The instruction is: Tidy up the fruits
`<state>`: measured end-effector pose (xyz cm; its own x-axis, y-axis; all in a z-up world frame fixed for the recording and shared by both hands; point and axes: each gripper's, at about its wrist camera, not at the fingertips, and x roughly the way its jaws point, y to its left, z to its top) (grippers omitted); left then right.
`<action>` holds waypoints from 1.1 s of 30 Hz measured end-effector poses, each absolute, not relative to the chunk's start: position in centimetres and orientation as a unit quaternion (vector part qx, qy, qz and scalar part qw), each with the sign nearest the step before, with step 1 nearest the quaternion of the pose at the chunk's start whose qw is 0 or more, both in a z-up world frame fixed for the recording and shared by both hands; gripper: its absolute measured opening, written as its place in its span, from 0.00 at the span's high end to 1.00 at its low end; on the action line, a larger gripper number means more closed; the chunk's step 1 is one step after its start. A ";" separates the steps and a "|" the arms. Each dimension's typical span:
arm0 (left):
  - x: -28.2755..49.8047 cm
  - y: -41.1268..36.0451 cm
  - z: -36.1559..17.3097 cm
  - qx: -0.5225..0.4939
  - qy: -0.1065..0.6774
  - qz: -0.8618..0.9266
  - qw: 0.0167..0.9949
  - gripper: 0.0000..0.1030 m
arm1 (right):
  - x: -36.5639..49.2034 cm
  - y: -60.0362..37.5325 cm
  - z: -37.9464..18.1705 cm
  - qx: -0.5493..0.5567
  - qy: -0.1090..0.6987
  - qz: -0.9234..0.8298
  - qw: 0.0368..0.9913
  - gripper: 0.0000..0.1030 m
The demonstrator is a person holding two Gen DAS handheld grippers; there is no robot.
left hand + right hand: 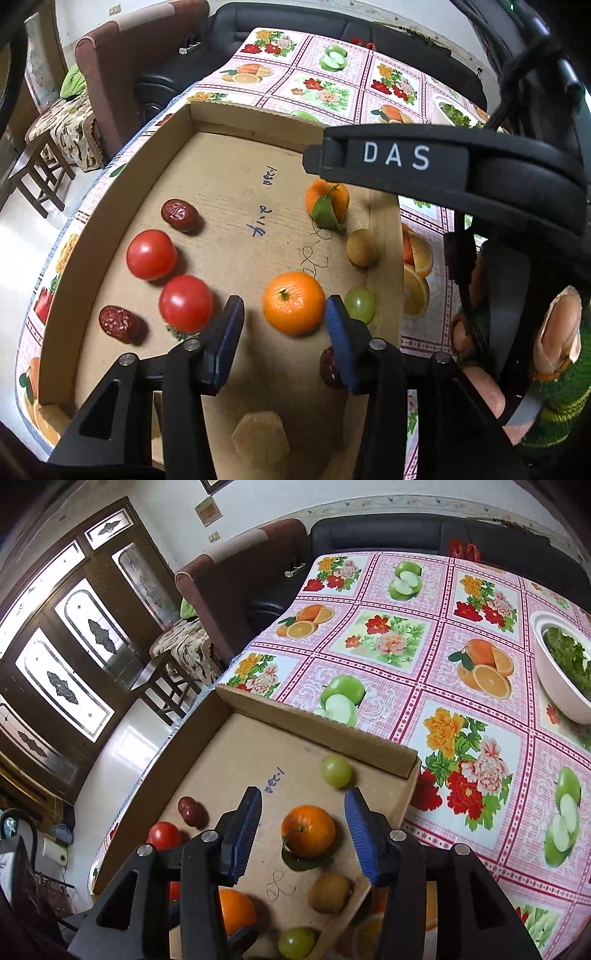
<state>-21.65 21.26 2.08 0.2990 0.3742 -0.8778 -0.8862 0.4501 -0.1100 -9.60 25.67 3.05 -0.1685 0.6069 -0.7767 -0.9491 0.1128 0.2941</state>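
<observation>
A shallow cardboard tray (122, 192) holds the fruit. In the left wrist view, two tomatoes (151, 254) (185, 303) and two red dates (180, 215) (115, 322) lie at the left. My left gripper (284, 314) is open, its jaws either side of a plain orange (293, 302). A leafed orange (327, 203), a kiwi (362, 247), a green grape (359, 304) and a half-hidden date (328, 367) lie at the right. My right gripper (303, 830) is open above the leafed orange (308, 830). Its view also shows two grapes (335, 771) (295, 941), the kiwi (330, 892) and the plain orange (236, 912).
The tray (317, 725) sits at the corner of a table with a fruit-print cloth (424, 653). A white bowl of greens (561, 672) stands at the far right. A sofa (369, 535), an armchair (236, 579) and a wooden stool (166, 686) are beyond the table.
</observation>
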 end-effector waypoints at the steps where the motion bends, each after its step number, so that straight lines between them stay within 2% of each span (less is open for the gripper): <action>1: -21.8 21.2 2.1 -0.310 0.412 0.423 0.745 0.57 | -9.7 25.6 3.1 -0.201 0.426 0.635 0.613 0.53; 33: -24.9 17.8 4.2 -0.317 0.374 0.420 0.764 0.56 | -7.1 15.6 4.3 -0.132 0.434 0.629 0.632 0.50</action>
